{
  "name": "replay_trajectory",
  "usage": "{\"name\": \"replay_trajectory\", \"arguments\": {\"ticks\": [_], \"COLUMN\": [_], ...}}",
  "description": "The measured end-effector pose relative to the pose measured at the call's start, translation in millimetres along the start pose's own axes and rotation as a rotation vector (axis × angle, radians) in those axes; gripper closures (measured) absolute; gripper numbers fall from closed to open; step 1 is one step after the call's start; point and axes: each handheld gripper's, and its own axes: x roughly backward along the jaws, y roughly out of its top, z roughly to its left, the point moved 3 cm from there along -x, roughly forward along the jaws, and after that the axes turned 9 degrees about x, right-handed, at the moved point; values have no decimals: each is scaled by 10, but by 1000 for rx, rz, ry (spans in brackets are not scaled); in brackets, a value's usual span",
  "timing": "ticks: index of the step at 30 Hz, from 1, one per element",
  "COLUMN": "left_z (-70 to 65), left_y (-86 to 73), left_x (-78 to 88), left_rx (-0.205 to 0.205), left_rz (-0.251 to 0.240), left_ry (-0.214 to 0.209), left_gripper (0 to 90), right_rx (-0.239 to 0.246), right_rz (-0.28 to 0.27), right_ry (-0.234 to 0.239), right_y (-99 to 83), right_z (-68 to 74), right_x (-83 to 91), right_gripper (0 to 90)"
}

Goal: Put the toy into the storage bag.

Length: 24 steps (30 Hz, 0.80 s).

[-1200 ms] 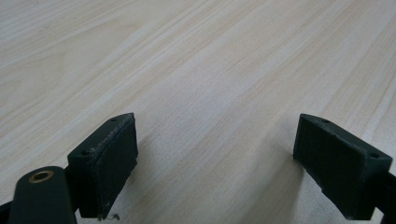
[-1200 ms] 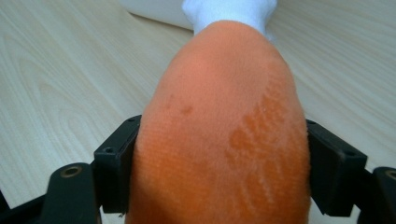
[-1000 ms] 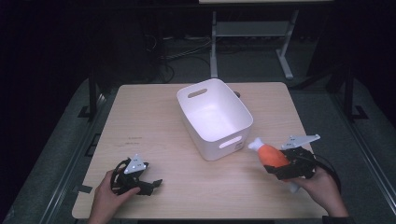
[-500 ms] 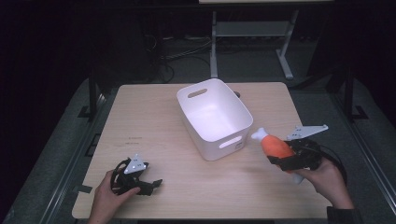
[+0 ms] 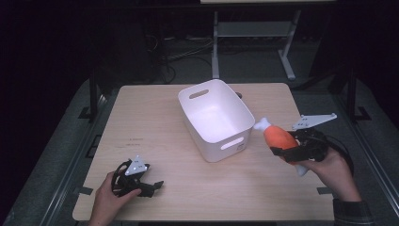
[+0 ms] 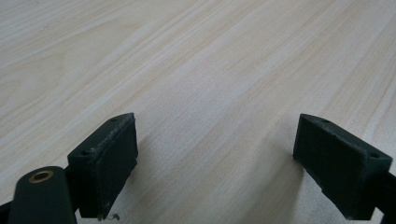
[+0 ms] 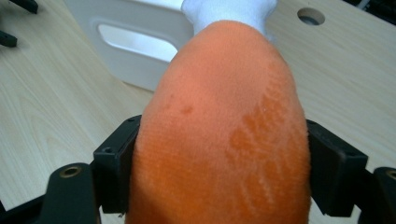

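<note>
The right tool pinches an orange plush drumstick across its fat middle, the white bone end pointing toward the white plastic bin just beside it, clear of the counter. This looks like the carry step; next the toy must travel over the bin's near rim before release. The left tool rests spread on the counter, holding nothing.

Orange plush drumstick with white tip, tilted, lifted beside white bin
</note>
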Motion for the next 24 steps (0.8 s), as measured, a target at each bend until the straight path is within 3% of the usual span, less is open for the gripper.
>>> {"name": "replay_trajectory", "arguments": {"ticks": [11, 24], "left_z": [2, 2], "left_y": [1, 1], "left_x": [2, 1], "left_rx": [-3, -3], "left_rz": [3, 1], "left_ry": [0, 1], "left_gripper": [128, 128], "right_rx": [20, 30], "right_rz": [-8, 0], "right_ry": [7, 10], "right_y": [263, 574], "right_z": [-58, -108], "right_x": [11, -97], "right_gripper": [230, 231]}}
